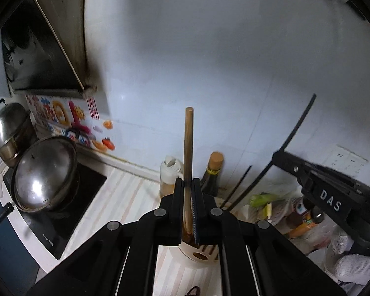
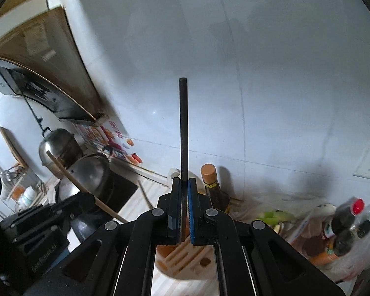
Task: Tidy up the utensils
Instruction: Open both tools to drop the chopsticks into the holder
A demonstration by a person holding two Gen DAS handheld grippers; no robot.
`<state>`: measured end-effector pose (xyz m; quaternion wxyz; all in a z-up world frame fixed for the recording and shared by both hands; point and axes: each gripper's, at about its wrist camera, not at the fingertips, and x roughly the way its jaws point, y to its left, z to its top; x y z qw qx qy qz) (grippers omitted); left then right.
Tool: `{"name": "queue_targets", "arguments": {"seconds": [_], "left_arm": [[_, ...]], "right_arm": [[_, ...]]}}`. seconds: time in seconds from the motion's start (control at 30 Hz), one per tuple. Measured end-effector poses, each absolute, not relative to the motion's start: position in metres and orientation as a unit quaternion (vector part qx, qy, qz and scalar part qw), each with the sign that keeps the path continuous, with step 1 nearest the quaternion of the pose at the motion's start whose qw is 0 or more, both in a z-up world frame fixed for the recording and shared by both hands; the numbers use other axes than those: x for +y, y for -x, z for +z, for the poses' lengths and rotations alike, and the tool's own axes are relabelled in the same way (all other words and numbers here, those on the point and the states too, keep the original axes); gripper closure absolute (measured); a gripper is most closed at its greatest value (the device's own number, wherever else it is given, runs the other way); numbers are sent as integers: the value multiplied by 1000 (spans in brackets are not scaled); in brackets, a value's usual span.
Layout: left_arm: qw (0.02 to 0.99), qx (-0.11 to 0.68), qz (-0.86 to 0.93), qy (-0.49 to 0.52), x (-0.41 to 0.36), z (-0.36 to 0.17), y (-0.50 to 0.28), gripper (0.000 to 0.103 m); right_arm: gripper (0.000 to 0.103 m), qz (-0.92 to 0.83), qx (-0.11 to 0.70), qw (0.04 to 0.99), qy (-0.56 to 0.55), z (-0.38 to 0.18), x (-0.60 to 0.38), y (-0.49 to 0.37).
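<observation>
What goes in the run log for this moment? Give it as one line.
left tongs: shut on wooden chopstick | right tongs: shut on black chopstick | cream slotted utensil holder: below both | step: chopsticks held above holder

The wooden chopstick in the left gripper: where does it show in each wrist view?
Left wrist: the wooden chopstick stands upright at centre, clamped in the left gripper.
Right wrist: it slants across the lower left, from the left gripper toward the pots.
Shared landmark: the dark bottle with the tan cap against the wall.
</observation>
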<state>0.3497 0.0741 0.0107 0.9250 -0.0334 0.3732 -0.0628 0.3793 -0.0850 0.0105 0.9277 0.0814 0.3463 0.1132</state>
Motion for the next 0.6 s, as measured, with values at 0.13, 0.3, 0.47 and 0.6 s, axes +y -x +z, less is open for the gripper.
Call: {"name": "queue_targets", "arguments": {"seconds": [0.13,0.3,0.47,0.6], "left_arm": [[912,403,-59,43,75,-13,-369,99],[903,423,-56,51,78,-28,-380,99],[896,435,-57,68,81,-29,-378,95],[898,429,-43,84,87,-19,-367,91]], "right_arm": [[98,107,369,920,-74,-10,-75,-413],[98,96,391,914,-55,-35,-63,-445],[97,101,424,899,-38,-55,-54,-462],[52,111,438,891,-51,-53,-58,-462]]}}
